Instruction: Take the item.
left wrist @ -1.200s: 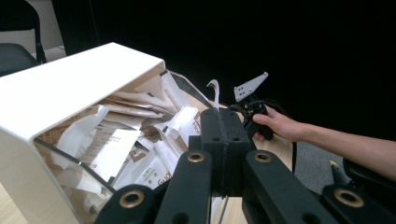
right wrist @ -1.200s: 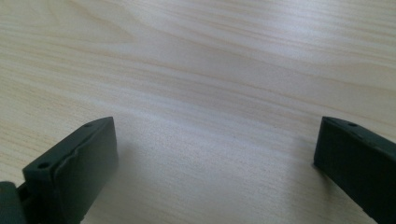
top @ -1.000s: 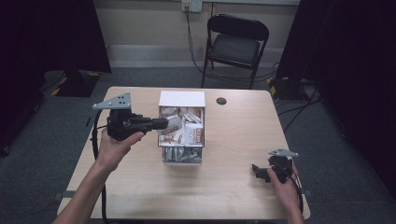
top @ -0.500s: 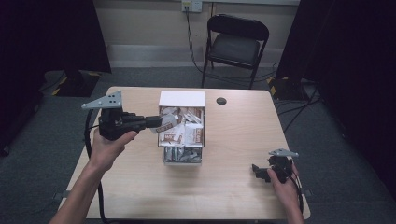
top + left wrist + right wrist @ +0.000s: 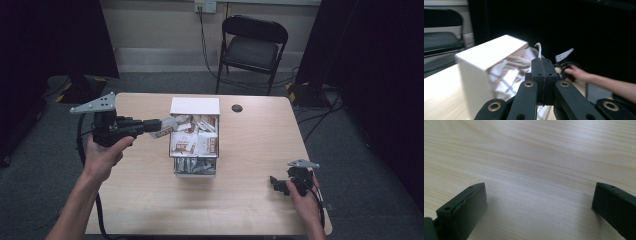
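We see the left gripper (image 5: 159,128) at centre left of the high view, its jaws pressed flat together on a packet (image 5: 165,126) held just off the left edge of the box (image 5: 195,106). In the left gripper view a thin white edge of that packet (image 5: 539,48) pokes up above the shut jaws, which suggests to us a pinch on one corner, so the packet hangs clear of the others. The box sits mid-table, white lid panel at its far end, more packets (image 5: 194,142) heaped inside; we judge the packet was drawn out sideways to keep the heap undisturbed. The right gripper (image 5: 278,184) rests low at the lower right of the table (image 5: 140,200), well apart from the box. In its own view its jaws stand wide apart over bare wood and hold nothing, parked, we think, out of the way
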Motion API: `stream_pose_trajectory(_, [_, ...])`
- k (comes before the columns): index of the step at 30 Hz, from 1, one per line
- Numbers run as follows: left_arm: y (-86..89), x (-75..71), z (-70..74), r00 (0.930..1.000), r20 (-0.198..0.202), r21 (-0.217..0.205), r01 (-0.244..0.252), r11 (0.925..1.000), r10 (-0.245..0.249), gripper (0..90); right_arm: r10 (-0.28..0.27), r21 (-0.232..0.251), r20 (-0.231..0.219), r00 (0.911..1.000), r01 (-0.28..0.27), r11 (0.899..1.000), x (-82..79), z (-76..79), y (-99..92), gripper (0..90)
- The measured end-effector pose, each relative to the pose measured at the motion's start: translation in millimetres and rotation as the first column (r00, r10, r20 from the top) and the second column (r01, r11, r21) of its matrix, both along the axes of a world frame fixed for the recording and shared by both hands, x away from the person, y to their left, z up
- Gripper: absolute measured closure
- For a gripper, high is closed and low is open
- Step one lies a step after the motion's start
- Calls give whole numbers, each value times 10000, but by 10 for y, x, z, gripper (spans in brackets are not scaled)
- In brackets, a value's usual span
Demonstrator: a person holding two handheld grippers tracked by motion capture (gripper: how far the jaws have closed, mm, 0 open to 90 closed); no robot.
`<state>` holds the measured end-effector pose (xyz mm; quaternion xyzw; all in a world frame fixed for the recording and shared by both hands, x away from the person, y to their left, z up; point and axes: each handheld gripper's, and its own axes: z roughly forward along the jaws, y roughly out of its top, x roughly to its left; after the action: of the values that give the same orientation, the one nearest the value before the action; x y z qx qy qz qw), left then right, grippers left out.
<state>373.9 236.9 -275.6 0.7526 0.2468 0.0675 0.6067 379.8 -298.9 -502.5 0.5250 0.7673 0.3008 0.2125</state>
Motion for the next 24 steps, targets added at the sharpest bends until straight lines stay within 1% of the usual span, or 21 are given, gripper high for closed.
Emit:
stream_pose_trajectory(3, [24, 7, -17, 9996, -56, 169, -266, 9995, 267, 900, -2, 1, -2, 10000, 2, 10000, 0, 0, 0, 0])
stream_pose_trajectory(5, [46, 17, -31, 9993, -95, 150, -358, 9992, 359, 900, -1, 2, 0, 10000, 1, 10000, 0, 0, 0, 0])
stream_pose_trajectory(7, [71, 30, -41, 9985, -102, 242, -544, 9982, 546, 900, 0, 1, 1, 10000, 0, 10000, 0, 0, 0, 0])
stream_pose_trajectory(9, [101, 43, -54, 9981, -169, 190, -583, 9981, 586, 900, -1, 2, -1, 10000, 1, 10000, 0, 0, 0, 0])
stream_pose_trajectory(11, [126, 52, -62, 9979, -171, 257, -618, 9978, 623, 900, 1, 0, 0, 10000, -1, 10000, 0, 0, 0, 0])
stream_pose_trajectory(18, [249, 49, -62, 9968, -163, 170, -785, 9968, 787, 900, 0, 1, -1, 10000, 0, 10000, 0, 0, 0, 0])
stream_pose_trajectory(21, [321, 48, -44, 9963, -89, 143, -852, 9963, 854, 900, 0, 1, 0, 10000, 0, 10000, 0, 0, 0, 0])
stream_pose_trajectory(24, [415, 33, -18, 9943, -32, -32, -1063, 9943, 1063, 900, 1, 0, -1, 10000, -1, 10000, 0, 0, 0, 0])
